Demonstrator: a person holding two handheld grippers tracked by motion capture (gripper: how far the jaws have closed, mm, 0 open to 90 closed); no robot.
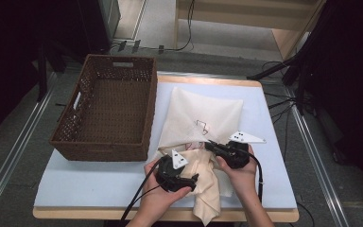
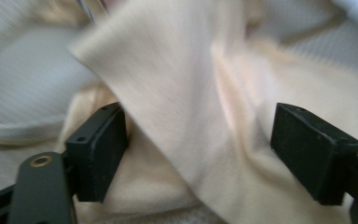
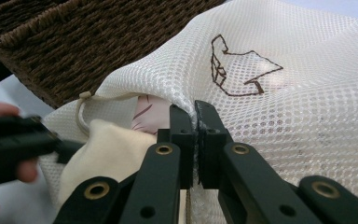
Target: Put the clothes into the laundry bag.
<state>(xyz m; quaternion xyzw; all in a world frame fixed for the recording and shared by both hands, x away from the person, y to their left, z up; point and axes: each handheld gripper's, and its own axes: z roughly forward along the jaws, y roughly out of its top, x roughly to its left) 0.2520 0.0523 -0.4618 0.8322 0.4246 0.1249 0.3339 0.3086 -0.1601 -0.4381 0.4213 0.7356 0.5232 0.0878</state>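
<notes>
Two claws work at the surface's near edge: the right claw [image 3: 195, 116] pinches a white mesh laundry bag's [image 1: 203, 116] mouth, while the wide left claw [image 2: 200, 149] straddles cream cloth [image 1: 203, 187], likely next pushed inside.

Table [image 1: 99, 182] w/ basket [image 1: 106, 106], mesh bag [image 1: 203, 116], cloth [image 1: 208, 189]

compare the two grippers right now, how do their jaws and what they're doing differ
The right gripper has its jaws shut, pinching the rim of the mesh bag; the left gripper has jaws wide apart, cream cloth lying loose between them. Both are black, hand-held, and work at the bag's mouth.
</notes>
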